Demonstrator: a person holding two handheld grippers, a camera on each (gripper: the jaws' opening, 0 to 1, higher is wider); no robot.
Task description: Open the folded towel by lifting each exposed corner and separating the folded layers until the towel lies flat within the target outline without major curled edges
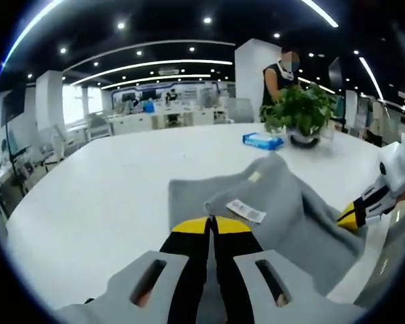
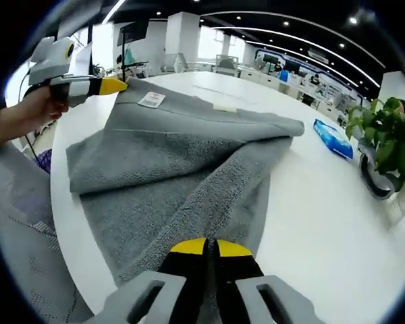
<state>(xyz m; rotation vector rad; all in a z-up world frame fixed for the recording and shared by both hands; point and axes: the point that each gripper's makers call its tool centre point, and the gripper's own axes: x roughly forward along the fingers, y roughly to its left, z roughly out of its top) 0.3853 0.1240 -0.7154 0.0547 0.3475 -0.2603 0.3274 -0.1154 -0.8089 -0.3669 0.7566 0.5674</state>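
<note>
1. A potted plant (image 1: 298, 111) and a blue packet (image 1: 262, 140) sit at the upper right of the white surface (image 1: 101, 196), apart from the towel.
2. The grey towel (image 2: 182, 169) lies mid-frame, partly folded, its long axis running from lower left to upper right.
3. The left gripper (image 1: 211, 225) and right gripper (image 2: 210, 247) each have jaws closed on a towel edge.

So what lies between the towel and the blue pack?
Only bare white table. The right gripper view shows an open stretch between the towel and the blue pack; the left gripper view shows the same gap.
</note>
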